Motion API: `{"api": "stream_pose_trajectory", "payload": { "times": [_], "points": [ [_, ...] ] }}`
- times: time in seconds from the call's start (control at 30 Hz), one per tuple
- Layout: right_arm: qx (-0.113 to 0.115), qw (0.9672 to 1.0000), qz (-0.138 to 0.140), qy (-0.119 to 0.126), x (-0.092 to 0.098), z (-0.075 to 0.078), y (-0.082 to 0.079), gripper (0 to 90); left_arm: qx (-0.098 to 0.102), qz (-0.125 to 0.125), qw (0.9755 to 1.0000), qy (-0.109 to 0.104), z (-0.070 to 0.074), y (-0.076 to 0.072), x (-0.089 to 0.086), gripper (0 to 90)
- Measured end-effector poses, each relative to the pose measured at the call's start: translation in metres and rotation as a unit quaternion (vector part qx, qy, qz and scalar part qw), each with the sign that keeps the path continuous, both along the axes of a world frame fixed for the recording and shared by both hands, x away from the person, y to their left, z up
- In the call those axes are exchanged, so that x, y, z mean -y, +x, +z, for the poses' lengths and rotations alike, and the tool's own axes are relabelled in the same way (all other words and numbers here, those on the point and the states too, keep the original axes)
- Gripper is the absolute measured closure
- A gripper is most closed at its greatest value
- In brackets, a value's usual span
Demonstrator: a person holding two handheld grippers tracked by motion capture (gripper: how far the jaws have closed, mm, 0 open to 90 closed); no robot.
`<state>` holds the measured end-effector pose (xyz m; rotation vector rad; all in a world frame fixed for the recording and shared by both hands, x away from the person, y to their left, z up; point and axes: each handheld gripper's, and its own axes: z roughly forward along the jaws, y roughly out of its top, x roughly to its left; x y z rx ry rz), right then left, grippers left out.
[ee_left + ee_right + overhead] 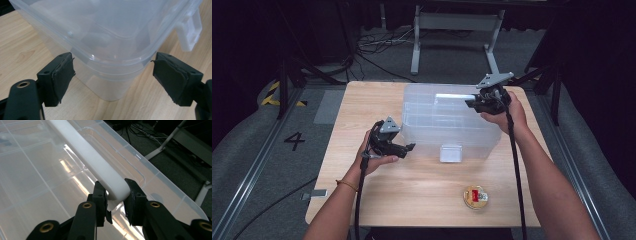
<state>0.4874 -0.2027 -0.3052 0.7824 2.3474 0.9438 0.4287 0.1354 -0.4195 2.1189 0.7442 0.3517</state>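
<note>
A clear plastic storage box [447, 125] with its lid on stands at the middle-right of the wooden table [362, 100]. A white carry handle [454, 96] lies across the lid, and a white latch [450, 153] hangs on the near side. My right gripper [472, 102] is at the handle's right end. In the right gripper view its jaws [115, 192] are shut on the tip of the handle [95, 162]. My left gripper [409, 149] is held at the box's near-left corner. There it stands open [112, 60], its pads wide on either side of the corner [107, 32] and apart from it.
A small round wooden disc with a red piece on it [475, 196] lies near the table's front edge, right of centre. A grey metal stand [457, 22] and loose cables are on the floor behind the table. The latch [190, 32] shows right of the corner.
</note>
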Motion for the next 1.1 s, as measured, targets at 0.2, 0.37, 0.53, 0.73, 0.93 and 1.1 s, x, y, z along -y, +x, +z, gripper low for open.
{"api": "stream_pose_trajectory", "payload": {
  "times": [0.2, 0.37, 0.53, 0.73, 0.93, 1.1],
  "points": [
    [0.004, 0.9999, 0.007, -0.007, -0.002, 0.0, -0.01, 73.1, -0.002, 0.003, 1.0, 0.007, 0.001, -0.011, -0.002, 19.1],
    [0.005, 0.9998, 0.015, -0.01, -0.005, 0.0, -0.017, 73.3, -0.002, 0.005, 0.9998, 0.018, 0.003, -0.021, -0.002, 19.1],
    [0.006, 0.9997, 0.018, -0.012, -0.006, 0.001, -0.021, 73.2, 0.004, 0.002, 0.9997, 0.025, 0.003, -0.028, -0.004, 20.0],
    [0.008, 0.9999, 0.01, -0.006, -0.006, 0.001, -0.022, 73.1, 0.01, -0.006, 0.9999, 0.008, 0.001, -0.032, -0.01, 24.1],
    [-0.004, 0.9999, 0.01, -0.002, -0.006, 0.004, -0.021, 73.1, 0.023, -0.01, 0.9997, 0.001, 0.007, -0.039, -0.017, 28.1],
    [-0.008, 0.9999, 0.003, 0.008, -0.004, 0.014, -0.015, 72.6, 0.032, -0.009, 0.9991, -0.026, 0.016, -0.045, -0.03, 41.5]
  ]
}}
